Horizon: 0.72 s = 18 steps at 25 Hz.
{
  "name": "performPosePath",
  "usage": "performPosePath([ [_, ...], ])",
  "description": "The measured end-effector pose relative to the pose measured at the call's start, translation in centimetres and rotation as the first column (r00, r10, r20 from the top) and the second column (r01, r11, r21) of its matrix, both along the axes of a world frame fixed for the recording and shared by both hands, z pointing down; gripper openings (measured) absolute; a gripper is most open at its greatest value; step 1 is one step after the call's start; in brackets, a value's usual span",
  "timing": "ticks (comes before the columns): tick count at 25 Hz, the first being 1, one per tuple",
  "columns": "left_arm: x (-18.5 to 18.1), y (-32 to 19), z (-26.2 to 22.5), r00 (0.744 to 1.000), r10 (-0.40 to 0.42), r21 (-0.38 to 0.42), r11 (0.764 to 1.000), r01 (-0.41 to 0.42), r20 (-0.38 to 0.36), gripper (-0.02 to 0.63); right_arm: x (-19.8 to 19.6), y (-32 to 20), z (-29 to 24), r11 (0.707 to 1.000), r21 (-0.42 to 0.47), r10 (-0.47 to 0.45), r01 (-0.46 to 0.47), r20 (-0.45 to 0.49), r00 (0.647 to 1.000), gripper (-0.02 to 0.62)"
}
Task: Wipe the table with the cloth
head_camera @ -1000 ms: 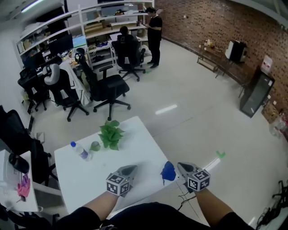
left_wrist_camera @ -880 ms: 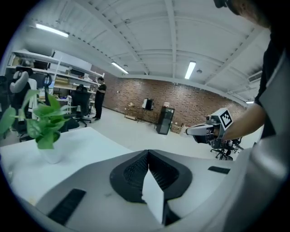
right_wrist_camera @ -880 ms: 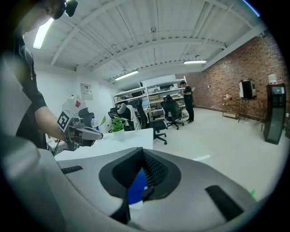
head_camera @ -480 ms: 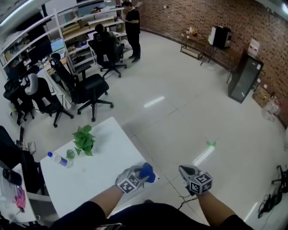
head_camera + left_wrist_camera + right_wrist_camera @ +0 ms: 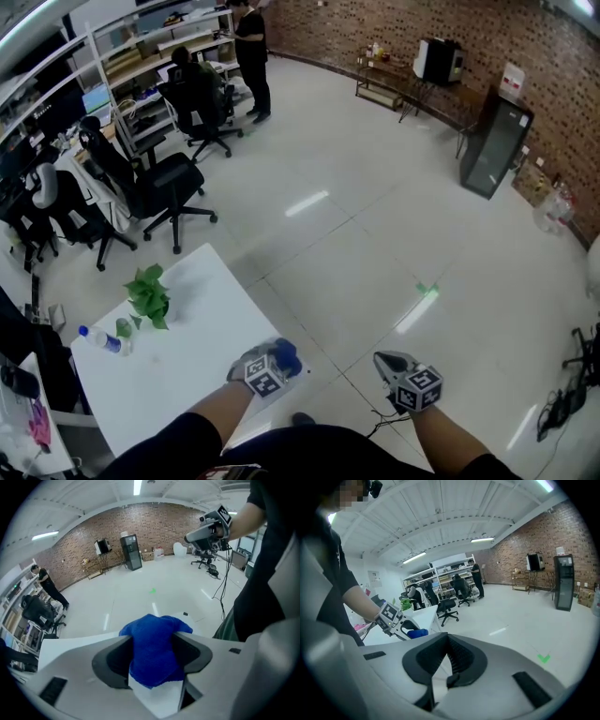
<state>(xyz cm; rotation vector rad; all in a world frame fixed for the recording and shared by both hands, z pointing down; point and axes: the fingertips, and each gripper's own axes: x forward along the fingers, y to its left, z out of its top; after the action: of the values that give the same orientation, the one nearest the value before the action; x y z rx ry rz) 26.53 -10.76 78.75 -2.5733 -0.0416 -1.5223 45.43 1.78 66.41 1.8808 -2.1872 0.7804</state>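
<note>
The blue cloth (image 5: 287, 357) sits at the near right corner of the white table (image 5: 178, 370). My left gripper (image 5: 279, 360) is around it and its jaws are opening. In the left gripper view the bunched cloth (image 5: 154, 648) fills the gap of the left gripper (image 5: 152, 663), above the table's corner (image 5: 157, 700). My right gripper (image 5: 386, 360) hangs over the floor to the right of the table, shut and empty; its jaws meet in the right gripper view (image 5: 449, 660). That view also shows the left gripper (image 5: 401, 623) and the cloth (image 5: 417, 633).
A small green plant (image 5: 148, 295), a water bottle (image 5: 98, 339) and a green cup (image 5: 124, 327) stand at the table's far left. Office chairs (image 5: 164, 183) and desks lie beyond. A black cabinet (image 5: 492, 145) stands by the brick wall.
The cloth was at my right gripper a second ago; now it is between my left gripper's jaws at the table corner. The right gripper has drawn away to the right, empty.
</note>
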Motion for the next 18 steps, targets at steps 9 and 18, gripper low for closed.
performPosePath([
  [9, -0.8, -0.8, -2.0, 0.983, -0.176, -0.109, 0.979, 0.171, -0.043, 0.14, -1.9, -0.4, -0.5, 0.998, 0.021, -0.054, 0.053, 0.025, 0.998, 0.012],
  [18, -18.0, -6.5, -8.5, 0.799, -0.6, -0.411, 0.736, 0.537, -0.029, 0.133, -14.8, -9.6, -2.4, 0.96, 0.097, -0.267, 0.264, 0.027, 0.963, 0.012],
])
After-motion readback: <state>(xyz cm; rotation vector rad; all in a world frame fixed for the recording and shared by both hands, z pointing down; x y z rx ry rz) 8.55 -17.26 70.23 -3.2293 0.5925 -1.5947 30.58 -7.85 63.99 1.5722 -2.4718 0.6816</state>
